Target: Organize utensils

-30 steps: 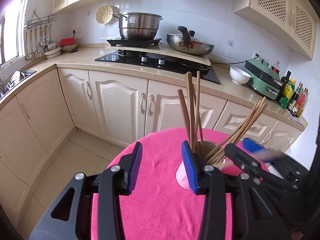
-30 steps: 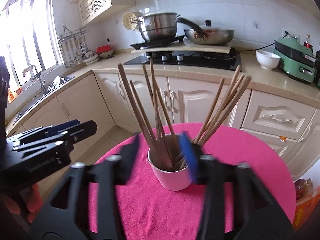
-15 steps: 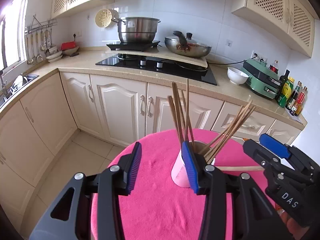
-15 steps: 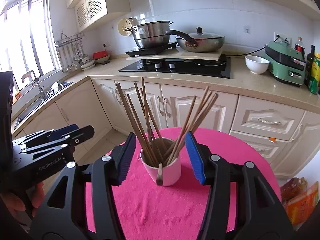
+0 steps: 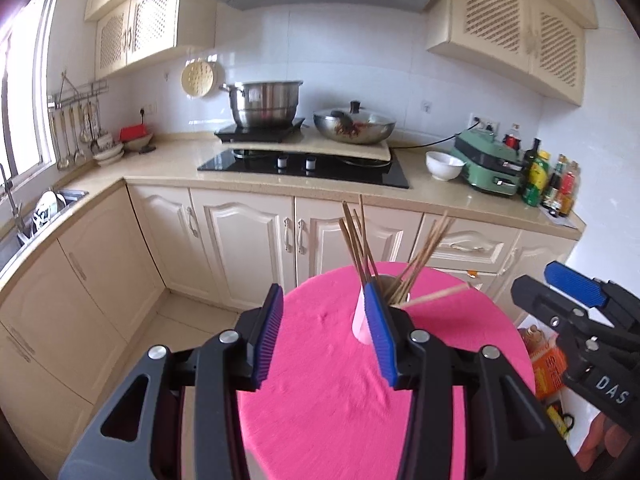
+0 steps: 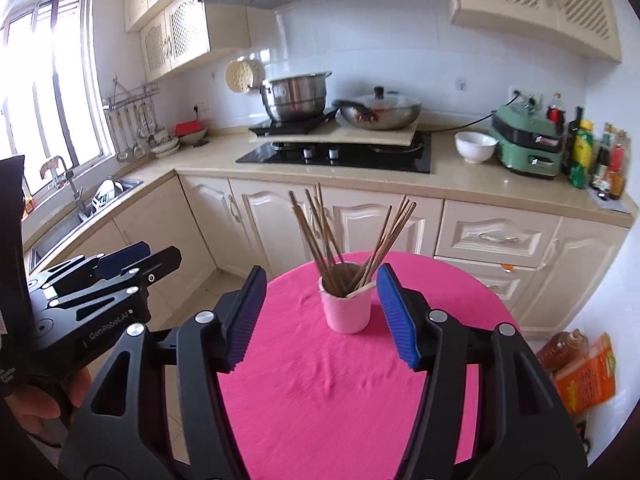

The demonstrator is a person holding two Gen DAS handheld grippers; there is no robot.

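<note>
A pale pink cup [image 6: 346, 312] [image 5: 360, 320] stands on the round table with the pink cloth [image 6: 344, 392] [image 5: 336, 392]. Several wooden chopsticks [image 6: 324, 240] [image 5: 360, 240] stand fanned out in it, and one paler chopstick [image 5: 438, 295] leans low over its rim. My right gripper [image 6: 320, 312] hangs above the near side of the table, its jaws opening, with nothing between the blue pads. My left gripper [image 5: 326, 330] is open and empty, left of the cup. Each gripper shows at the other view's edge: the right gripper [image 5: 576, 304], the left gripper [image 6: 132, 268].
Behind the table runs an L-shaped kitchen counter [image 5: 160, 160] with cream cabinets [image 5: 248, 240], a black hob [image 5: 304, 164], a steel pot [image 5: 264, 104] and a wok [image 5: 354, 126]. A sink [image 6: 92, 200] lies at the left. Orange packages [image 6: 580, 368] sit on the floor, right of the table.
Both grippers have pulled back and up from the cup, which now looks smaller and farther off. The right gripper's jaws have widened. A pale chopstick now leans over the cup's rim.
</note>
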